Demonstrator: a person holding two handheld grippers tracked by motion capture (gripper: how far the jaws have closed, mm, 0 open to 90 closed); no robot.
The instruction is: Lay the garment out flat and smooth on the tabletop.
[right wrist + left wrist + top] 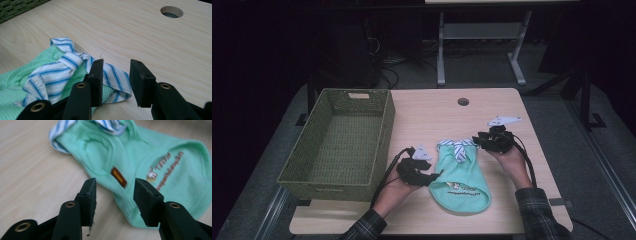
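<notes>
**Both grippers open beside a small green shirt on the table**

Flat on the light wooden table [432, 112] lies a small mint-green shirt [460, 179], its blue-and-white striped collar [457, 147] towards the far edge and its printed hem towards the person. It sits near the middle of the tabletop, between the two hands.

At the shirt's left edge is the left gripper [430, 177], carried by the person's left hand [398, 189]. In the left gripper view its jaws stand apart with a clear gap, hanging just over the shirt's side seam near a small orange label [118, 177]; the pads press on nothing.

At the collar's right end is the right gripper [477, 140], held by the right hand [512, 161]. In the right gripper view its jaws are parted a moderate way. The striped collar cloth lies below and beside the left pad, and bare wood shows through the gap. Neither pad clamps the cloth.

A green woven basket [384, 135] stands on the left part of the table, just beside the left hand and apart from the shirt. A round hole [463, 102] sits in the tabletop near the far edge.
</notes>
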